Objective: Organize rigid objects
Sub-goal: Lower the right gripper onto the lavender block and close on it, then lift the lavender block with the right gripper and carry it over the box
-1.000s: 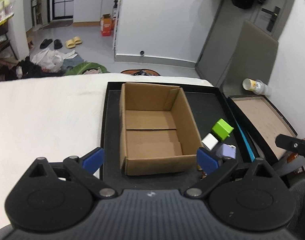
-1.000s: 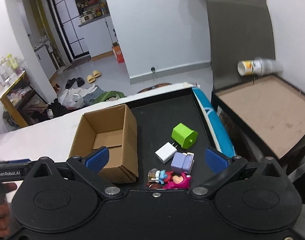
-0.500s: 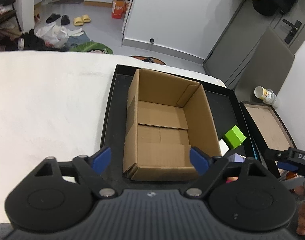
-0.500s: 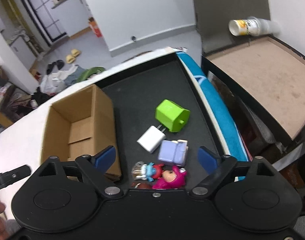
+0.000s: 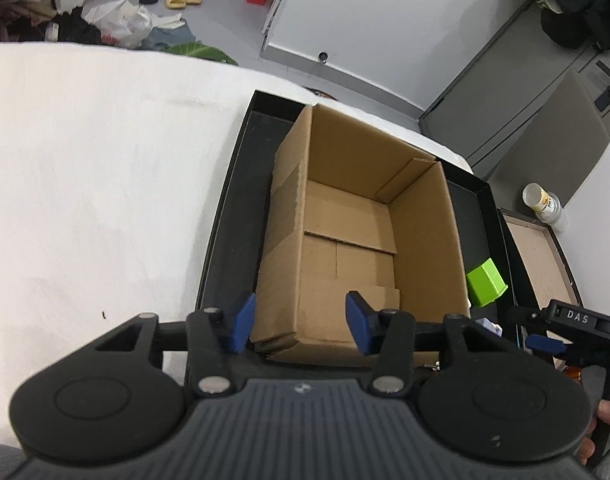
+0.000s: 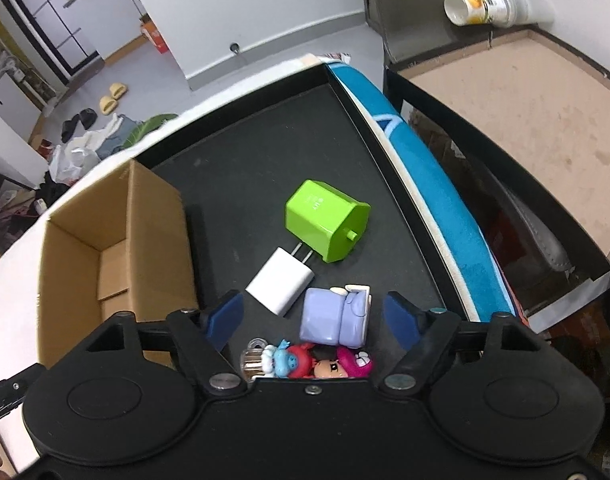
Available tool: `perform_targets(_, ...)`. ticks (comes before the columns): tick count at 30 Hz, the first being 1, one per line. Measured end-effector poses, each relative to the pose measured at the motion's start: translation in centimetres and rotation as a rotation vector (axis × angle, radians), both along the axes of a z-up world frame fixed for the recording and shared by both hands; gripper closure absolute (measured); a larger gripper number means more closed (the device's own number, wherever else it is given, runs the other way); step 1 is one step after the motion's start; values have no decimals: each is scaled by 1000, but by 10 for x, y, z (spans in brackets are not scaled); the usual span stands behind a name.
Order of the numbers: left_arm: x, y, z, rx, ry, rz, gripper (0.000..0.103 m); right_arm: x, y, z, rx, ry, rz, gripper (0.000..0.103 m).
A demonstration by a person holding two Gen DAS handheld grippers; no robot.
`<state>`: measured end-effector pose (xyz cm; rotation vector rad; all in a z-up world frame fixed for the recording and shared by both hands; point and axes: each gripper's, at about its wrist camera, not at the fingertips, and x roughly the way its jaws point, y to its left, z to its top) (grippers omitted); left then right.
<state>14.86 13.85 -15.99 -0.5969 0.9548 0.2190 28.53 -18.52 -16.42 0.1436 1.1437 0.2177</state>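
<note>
An empty cardboard box (image 5: 425, 248) stands in a black tray (image 5: 233, 240). My left gripper (image 5: 301, 326) hangs over the box's near left corner, one blue pad outside the left wall and one over the inside; its jaws are closing and touch nothing. To the right of the box (image 6: 157, 232) lie a green block (image 6: 325, 224), a white charger (image 6: 281, 282), a purple toy (image 6: 335, 318) and small figures (image 6: 305, 362). My right gripper (image 6: 313, 320) is above the charger and purple toy, which lie between its closing jaws, untouched. The green block (image 5: 485, 282) peeks past the box.
A white tabletop (image 5: 85, 180) spreads left of the tray. A blue strip (image 6: 437, 208) runs along the tray's right rim. Beyond it sits a brown-lined black box (image 6: 525, 120) with a stack of paper cups (image 6: 497, 2) lying at its far edge.
Both grippers have come down and closer to the tray, and both pairs of jaws have narrowed. The left fingers now straddle the box's near left corner.
</note>
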Motion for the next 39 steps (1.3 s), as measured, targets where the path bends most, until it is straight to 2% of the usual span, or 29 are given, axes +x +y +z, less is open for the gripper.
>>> perform_targets(3,6,4,-8,-30,18,15,60,6,-2,-9,-5,17,-12,35)
perform_targets(5,10,6,-13,-37,32,31,68,11,-7,-18,12,49,-42,48)
perform_targets(6,12,5,-15,-25,39,34,70,13,-9,-22,11,59,-52,50)
perform_targets(11,17,7,-23,-13,72,34,79,16,-6,-32,6,75,-52,51)
perform_targets(19,20,7,-24,-12,90,11,83,17,0,-48,-12,125,-26,54)
perform_targets(22,20,6,-24,4,96,-5,84,16,4,-50,-38,116,-6,54)
perform_targets(28,26,4,-24,25,129,-27,86,13,15,-51,-56,103,58,56)
perform_targets(32,29,-1,-22,61,139,-62,87,9,14,-48,-56,92,59,57)
perform_targets(39,27,-1,-24,57,133,-85,87,3,10,-33,-25,58,62,57)
